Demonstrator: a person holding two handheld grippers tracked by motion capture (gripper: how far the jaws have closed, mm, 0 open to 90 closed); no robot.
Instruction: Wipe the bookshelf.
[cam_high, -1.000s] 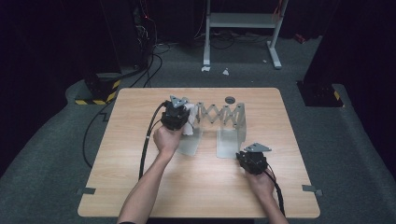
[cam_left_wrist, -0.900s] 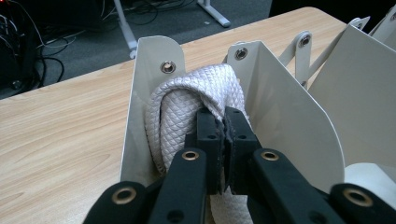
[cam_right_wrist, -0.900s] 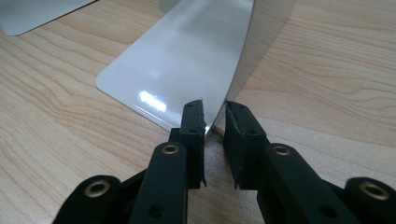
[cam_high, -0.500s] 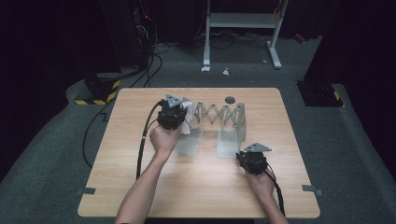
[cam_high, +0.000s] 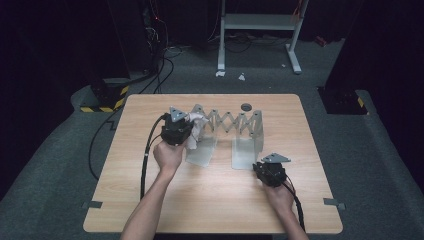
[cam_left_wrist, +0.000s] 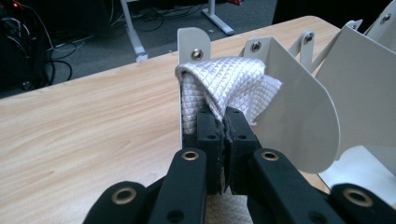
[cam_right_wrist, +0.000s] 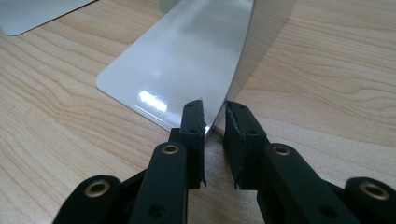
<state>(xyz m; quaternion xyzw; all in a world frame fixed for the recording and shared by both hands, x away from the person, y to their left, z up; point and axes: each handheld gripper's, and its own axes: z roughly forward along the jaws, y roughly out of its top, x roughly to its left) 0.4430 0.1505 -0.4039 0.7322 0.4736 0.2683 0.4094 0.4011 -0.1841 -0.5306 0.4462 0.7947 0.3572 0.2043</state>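
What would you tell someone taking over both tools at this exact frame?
Left tool: shut on the white cloth, which is draped over the top of the left end plate of the expanding metal rack, with a fold between the jaws.
Right tool: jaws slightly apart, straddling the lower edge of the rack's right end plate, steadying it; whether they pinch it I cannot tell.
The rack stands mid-table, stretched open.
Done: cloth brought to the rack and laid over its left end.
Left, probably: settle the cloth on the rack, let go, then free the right tool.
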